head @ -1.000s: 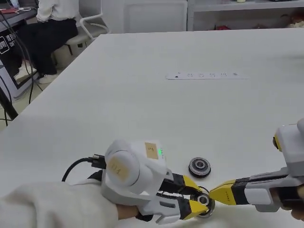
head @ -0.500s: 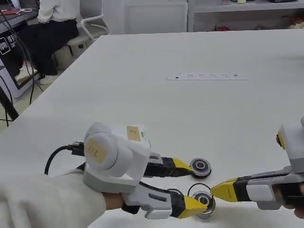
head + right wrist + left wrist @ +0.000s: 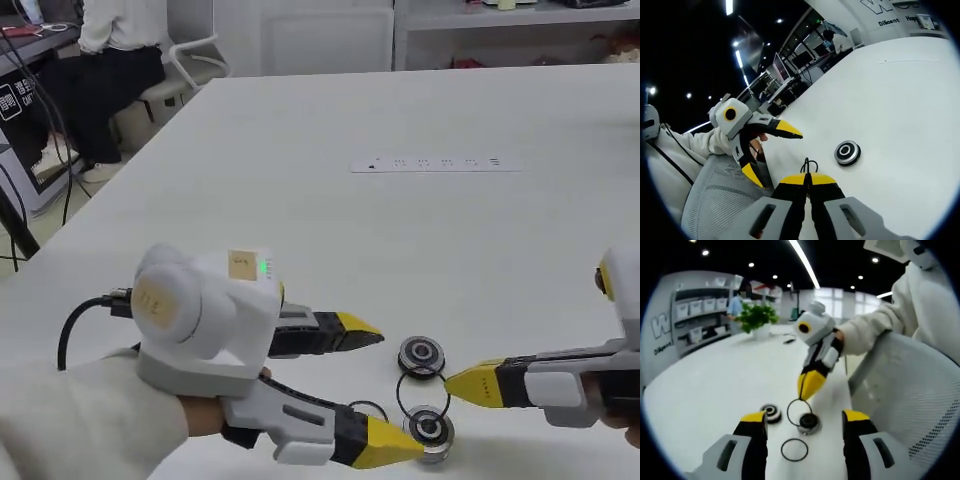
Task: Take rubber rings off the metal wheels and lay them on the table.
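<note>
Close to the near edge of the white table, at 6 o'clock in the head view, the near wheel stands with little tabletop between it and that edge. The left gripper reaches in from 8 o'clock with its jaws spread wide and nothing between them. Its lower yellow tip is just beside the near wheel, and its upper tip points toward the far wheel, which sits just beyond at 12 o'clock of the near one. The right gripper comes in from 3 o'clock with its jaws pressed together on a thin black rubber ring. That ring hangs between the two wheels, and whether its lower edge touches the near wheel cannot be told. The left gripper view shows plainly what the head view half hides behind the lower jaw: a second ring lying flat on the table between the open jaws, at 7 o'clock of the near wheel. It also shows the table edge running close at 3 o'clock. The right gripper view shows the ring pinched at the very tips. Beyond the wheels, toward 12 o'clock, the tabletop lies bare and wide as far as a white power strip. At 10 o'clock, past the far corner, a person sits on a chair.
</note>
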The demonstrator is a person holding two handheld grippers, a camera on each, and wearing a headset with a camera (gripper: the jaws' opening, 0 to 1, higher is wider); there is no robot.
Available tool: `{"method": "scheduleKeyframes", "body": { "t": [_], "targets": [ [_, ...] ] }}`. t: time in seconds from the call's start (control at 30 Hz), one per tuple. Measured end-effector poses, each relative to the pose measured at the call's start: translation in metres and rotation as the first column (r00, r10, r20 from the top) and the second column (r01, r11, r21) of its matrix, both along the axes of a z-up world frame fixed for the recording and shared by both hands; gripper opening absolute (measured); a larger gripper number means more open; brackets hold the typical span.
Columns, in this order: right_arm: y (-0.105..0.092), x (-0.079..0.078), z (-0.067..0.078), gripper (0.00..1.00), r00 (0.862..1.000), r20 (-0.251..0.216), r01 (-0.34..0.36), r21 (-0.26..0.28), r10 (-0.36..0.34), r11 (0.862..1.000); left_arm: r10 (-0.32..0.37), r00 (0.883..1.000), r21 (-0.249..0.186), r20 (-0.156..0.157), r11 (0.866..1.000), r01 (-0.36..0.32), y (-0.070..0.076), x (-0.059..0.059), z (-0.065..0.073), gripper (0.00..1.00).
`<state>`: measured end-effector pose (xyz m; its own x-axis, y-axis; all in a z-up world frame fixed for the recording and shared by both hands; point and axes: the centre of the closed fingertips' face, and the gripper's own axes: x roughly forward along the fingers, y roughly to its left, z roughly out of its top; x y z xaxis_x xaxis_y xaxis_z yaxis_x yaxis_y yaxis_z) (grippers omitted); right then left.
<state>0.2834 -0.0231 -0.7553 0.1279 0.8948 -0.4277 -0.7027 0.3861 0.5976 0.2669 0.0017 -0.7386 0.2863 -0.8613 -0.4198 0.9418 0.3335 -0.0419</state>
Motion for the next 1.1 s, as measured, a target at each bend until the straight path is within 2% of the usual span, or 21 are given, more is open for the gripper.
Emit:
{"method": "scheduleKeyframes", "body": {
  "t": [0.13,0.3,0.37,0.47,1.1],
  "targets": [
    [0.000,0.002,0.005,0.00,1.000,0.002,0.008,0.014,-0.008,1.000,-0.003,1.000,0.019,0.017,1.000,0.003,0.005,-0.004,0.001,0.68],
    [0.001,0.003,0.009,0.00,1.000,0.005,0.013,0.025,-0.013,1.000,-0.001,1.000,0.029,0.016,1.000,0.000,0.010,-0.008,0.000,0.73],
    [0.002,0.003,0.011,0.00,1.000,0.008,0.014,0.030,-0.014,0.999,-0.004,1.000,0.051,0.022,0.999,0.003,0.014,-0.010,-0.002,0.76],
    [0.003,0.003,0.014,0.00,1.000,0.011,0.015,0.038,-0.016,0.999,-0.004,1.000,0.061,0.030,0.998,0.002,0.016,-0.013,-0.001,0.78],
    [0.012,0.001,0.024,0.00,1.000,0.019,0.006,0.056,-0.007,0.998,0.042,0.998,0.052,0.050,0.998,-0.045,0.034,-0.012,0.005,0.86]
  ]
}}
